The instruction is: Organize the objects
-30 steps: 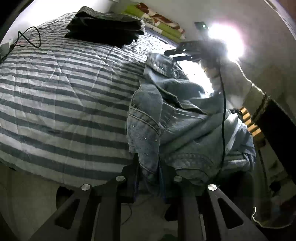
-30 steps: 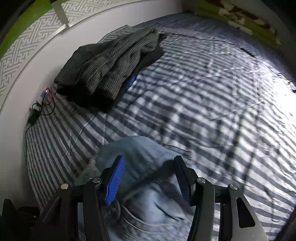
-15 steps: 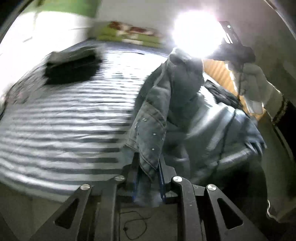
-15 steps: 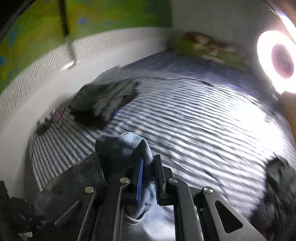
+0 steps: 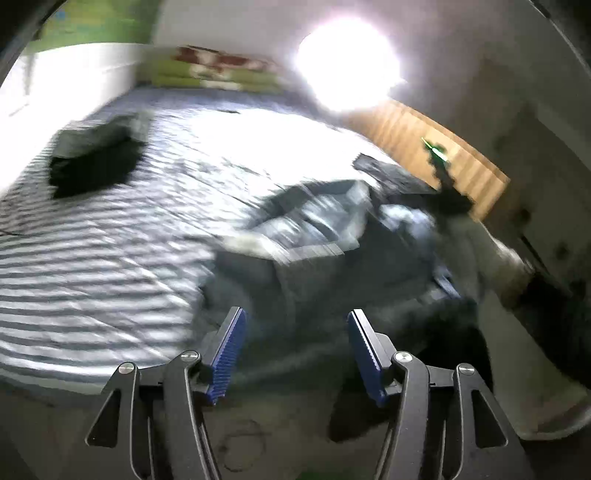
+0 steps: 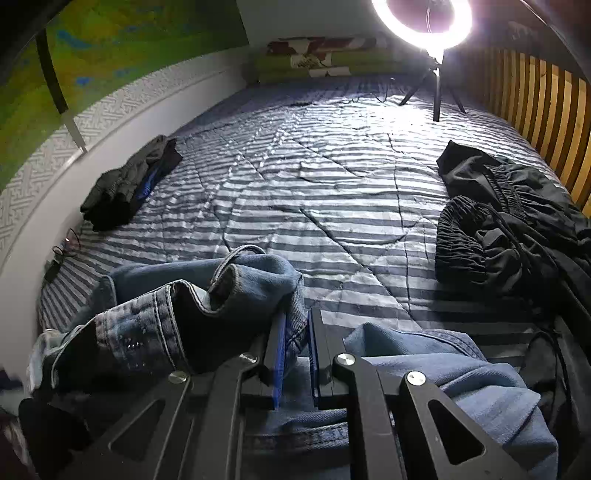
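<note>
A crumpled blue denim jacket (image 6: 207, 291) with pale stitched seams is seen at lower left on the striped bed (image 6: 332, 192), pinched by the closed right gripper (image 6: 295, 354). The left gripper (image 5: 295, 350) is opening, nothing clamped.

Striped bed (image 6: 332, 192), ring light (image 6: 421, 26), slatted headboard (image 6: 535, 103).

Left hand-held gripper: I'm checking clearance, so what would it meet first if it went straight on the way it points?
Probably the denim garment heaped on the striped bed, dead ahead of the opening left hand-held gripper; blur leaves depth unclear.
</note>
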{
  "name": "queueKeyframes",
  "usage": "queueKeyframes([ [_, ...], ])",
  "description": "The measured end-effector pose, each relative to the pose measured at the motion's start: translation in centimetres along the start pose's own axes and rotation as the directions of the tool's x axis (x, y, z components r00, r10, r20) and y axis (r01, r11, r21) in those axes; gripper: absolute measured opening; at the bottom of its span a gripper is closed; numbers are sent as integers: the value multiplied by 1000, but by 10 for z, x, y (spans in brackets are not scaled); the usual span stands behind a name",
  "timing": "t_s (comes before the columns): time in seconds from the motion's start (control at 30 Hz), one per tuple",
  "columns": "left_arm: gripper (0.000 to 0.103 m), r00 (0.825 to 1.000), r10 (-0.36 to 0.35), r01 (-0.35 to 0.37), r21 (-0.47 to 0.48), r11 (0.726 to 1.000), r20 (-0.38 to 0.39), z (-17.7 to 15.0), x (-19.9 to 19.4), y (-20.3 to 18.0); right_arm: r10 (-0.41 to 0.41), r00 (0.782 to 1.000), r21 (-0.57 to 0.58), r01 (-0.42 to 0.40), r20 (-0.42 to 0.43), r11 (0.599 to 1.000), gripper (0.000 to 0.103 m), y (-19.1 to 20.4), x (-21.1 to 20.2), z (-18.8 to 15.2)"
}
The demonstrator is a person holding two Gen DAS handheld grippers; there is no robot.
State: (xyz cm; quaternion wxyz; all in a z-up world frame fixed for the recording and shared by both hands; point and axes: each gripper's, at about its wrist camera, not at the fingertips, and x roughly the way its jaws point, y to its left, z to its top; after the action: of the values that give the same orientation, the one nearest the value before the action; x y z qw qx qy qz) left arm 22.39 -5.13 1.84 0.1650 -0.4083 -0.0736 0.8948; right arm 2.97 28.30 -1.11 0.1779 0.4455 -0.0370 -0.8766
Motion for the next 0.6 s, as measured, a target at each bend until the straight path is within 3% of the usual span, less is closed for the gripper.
queueKeyframes([
  [0.1,62,998,50,-50,16,999,27,33,1,9,18,999,-15,-18,27,1000,10,5,-3,1],
  [0.27,70,990,133,-131,34,991,-45,73,48,33,44,998,-9,-43,52,999,10,1,-9,-7],
  [0.4,70,985,98,-116,-129,985,-141,88,90,76,38,997,-24,-36,68,999,10,3,-13,-15],
  [0.5,70,978,69,-79,-44,996,-196,96,119,65,48,995,-20,-47,92,999,10,4,-17,-17],
  [0.57,70,964,47,-44,16,999,-261,94,140,51,50,993,-26,-48,106,999,10,6,-22,-18],
  [0.6,64,955,58,-46,49,998,-290,91,151,44,50,992,-33,-46,113,998,10,7,-25,-18],
])
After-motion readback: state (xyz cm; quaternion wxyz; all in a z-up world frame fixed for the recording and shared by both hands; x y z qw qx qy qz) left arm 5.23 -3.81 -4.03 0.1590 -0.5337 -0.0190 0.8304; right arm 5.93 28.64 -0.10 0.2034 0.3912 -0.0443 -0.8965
